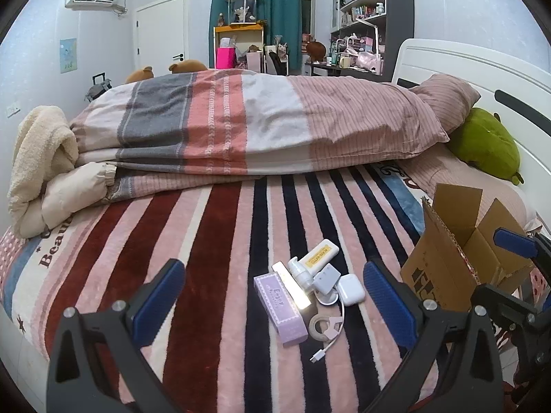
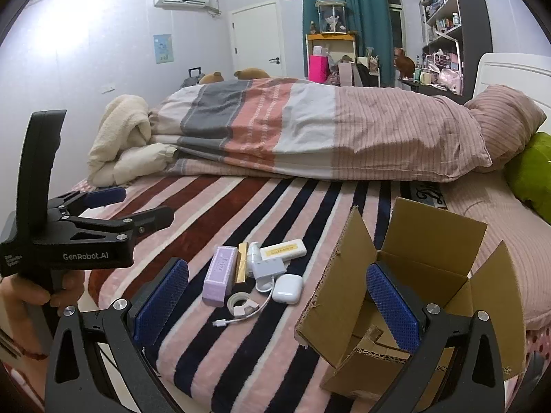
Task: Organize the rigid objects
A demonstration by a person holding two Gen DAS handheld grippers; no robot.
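In right wrist view | left gripper (image 2: pixel 134 206) | hand (image 2: pixel 31 296) holding

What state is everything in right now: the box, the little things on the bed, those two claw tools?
Cardboard box: upright, flaps open.
Earbud case: lid shut, lying flat.
Purple box: closed, lying on its side.
Cable: unplugged, loose on the blanket.
Tape roll: lying flat.
Left hand-held gripper: open, holding nothing.
Right hand-held gripper: open, holding nothing.

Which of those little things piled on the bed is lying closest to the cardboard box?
The white earbud case, the rounded glossy one at the pile's right edge. It lies nearest the cardboard box; the purple box lies at the far side.
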